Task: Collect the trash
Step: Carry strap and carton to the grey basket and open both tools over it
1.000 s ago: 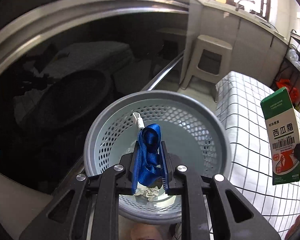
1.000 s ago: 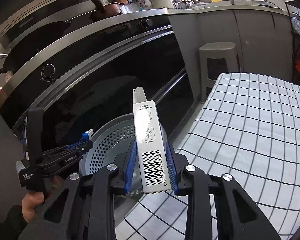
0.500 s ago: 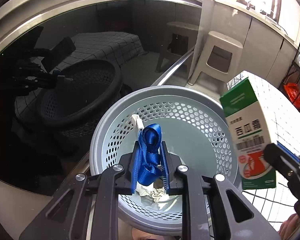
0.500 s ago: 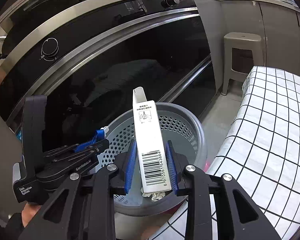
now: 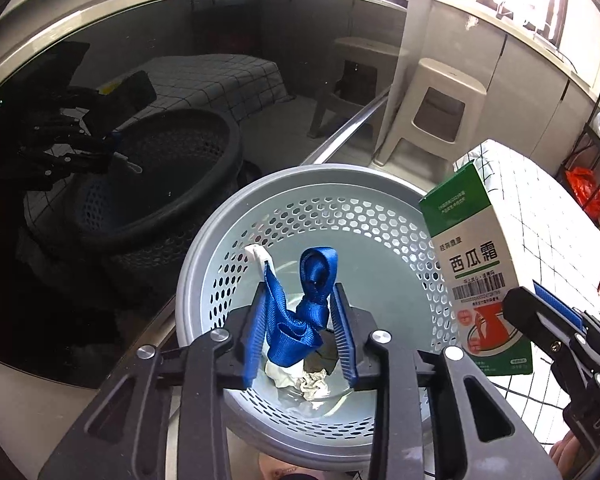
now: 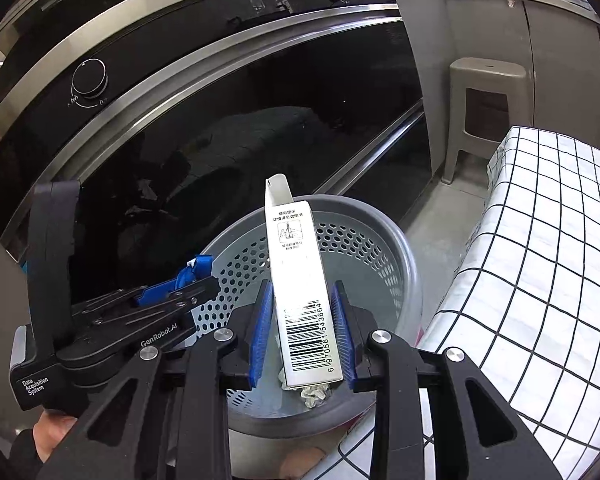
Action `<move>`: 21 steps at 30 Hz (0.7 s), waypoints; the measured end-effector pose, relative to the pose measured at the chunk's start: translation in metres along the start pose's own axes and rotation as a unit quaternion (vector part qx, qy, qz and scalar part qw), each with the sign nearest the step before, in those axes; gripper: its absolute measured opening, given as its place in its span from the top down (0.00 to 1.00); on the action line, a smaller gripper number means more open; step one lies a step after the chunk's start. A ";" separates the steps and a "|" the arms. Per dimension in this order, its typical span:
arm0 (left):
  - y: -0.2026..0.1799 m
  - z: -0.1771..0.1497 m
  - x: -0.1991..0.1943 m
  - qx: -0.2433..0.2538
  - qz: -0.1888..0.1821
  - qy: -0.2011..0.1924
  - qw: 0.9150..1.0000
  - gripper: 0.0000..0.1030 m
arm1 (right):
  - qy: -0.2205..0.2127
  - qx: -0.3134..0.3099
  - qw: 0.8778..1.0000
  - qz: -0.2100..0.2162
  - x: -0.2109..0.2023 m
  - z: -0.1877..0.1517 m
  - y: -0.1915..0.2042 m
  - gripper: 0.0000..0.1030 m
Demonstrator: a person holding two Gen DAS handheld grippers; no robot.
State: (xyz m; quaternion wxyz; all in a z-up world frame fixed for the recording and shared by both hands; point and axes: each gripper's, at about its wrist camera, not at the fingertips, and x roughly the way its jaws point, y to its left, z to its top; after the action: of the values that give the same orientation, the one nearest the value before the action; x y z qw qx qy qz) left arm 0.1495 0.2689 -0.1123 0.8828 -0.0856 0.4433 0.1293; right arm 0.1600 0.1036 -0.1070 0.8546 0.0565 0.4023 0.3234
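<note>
Over the left half of the grey perforated basket [image 5: 384, 216], the left hand-held gripper [image 5: 300, 340] has been opened: a second ago its blue pads were pressed tight on the blue strap [image 5: 296, 320], and now they stand apart, with the strap slumped loosely between them, one end draped against the left pad and a white clip [image 5: 258, 254] at its tip. The strap has been let go but has not yet dropped clear; crumpled paper [image 5: 312, 380] is seen on the basket floor directly beneath it.

Further right, the green-and-white carton [image 6: 300, 300] has been carried from above the checked worktop [image 6: 540, 280] to a place over the basket's opening. It is held upright by the right hand-held gripper [image 6: 302, 332], whose pads are closed on its lower part near the barcode.

Both pieces of trash are therefore judged to be placed for disposal: the strap's release is under way, and the carton's release is likely the step that follows.
</note>
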 end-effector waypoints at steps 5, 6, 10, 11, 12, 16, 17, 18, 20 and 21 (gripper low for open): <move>0.002 -0.001 -0.003 -0.006 0.005 -0.006 1.000 0.47 | -0.001 -0.002 1.000 -0.010 -0.002 0.000 0.001 0.71; 0.003 -0.001 -0.004 -0.007 0.005 -0.009 1.000 0.44 | -0.001 -0.002 1.000 -0.010 -0.003 -0.001 0.000 0.71; 0.004 -0.002 -0.004 -0.010 0.007 -0.007 1.000 0.44 | -0.004 0.001 1.000 -0.012 -0.007 -0.002 -0.001 0.70; 0.004 -0.002 -0.004 -0.011 0.006 -0.007 1.000 0.44 | -0.005 0.001 1.000 -0.013 -0.008 -0.002 -0.001 0.70; 0.004 -0.001 -0.004 -0.011 0.005 -0.006 1.000 0.44 | -0.006 0.000 1.000 -0.014 -0.009 -0.002 -0.001 0.70; 0.004 -0.001 -0.005 -0.012 0.007 -0.009 1.000 0.44 | -0.010 -0.004 1.000 -0.018 -0.014 -0.003 0.001 0.70; 0.005 -0.001 -0.006 -0.012 0.008 -0.009 1.000 0.44 | -0.011 -0.005 1.000 -0.019 -0.015 -0.004 0.001 0.70; 0.004 -0.002 -0.006 -0.013 0.008 -0.010 1.000 0.44 | -0.012 -0.005 1.000 -0.021 -0.017 -0.006 0.002 0.70; 0.003 -0.002 -0.008 -0.014 0.007 -0.011 1.000 0.43 | -0.013 -0.003 1.000 -0.021 -0.020 -0.009 0.001 0.70; 0.002 -0.002 -0.008 -0.013 0.007 -0.013 1.000 0.41 | -0.013 -0.002 1.000 -0.021 -0.022 -0.011 0.001 0.70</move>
State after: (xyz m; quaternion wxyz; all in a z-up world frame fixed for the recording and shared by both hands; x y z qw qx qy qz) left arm 0.1421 0.2694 -0.1072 0.8862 -0.0929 0.4310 0.1422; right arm 0.1413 0.0891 -0.0994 0.8663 0.0503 0.3918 0.3057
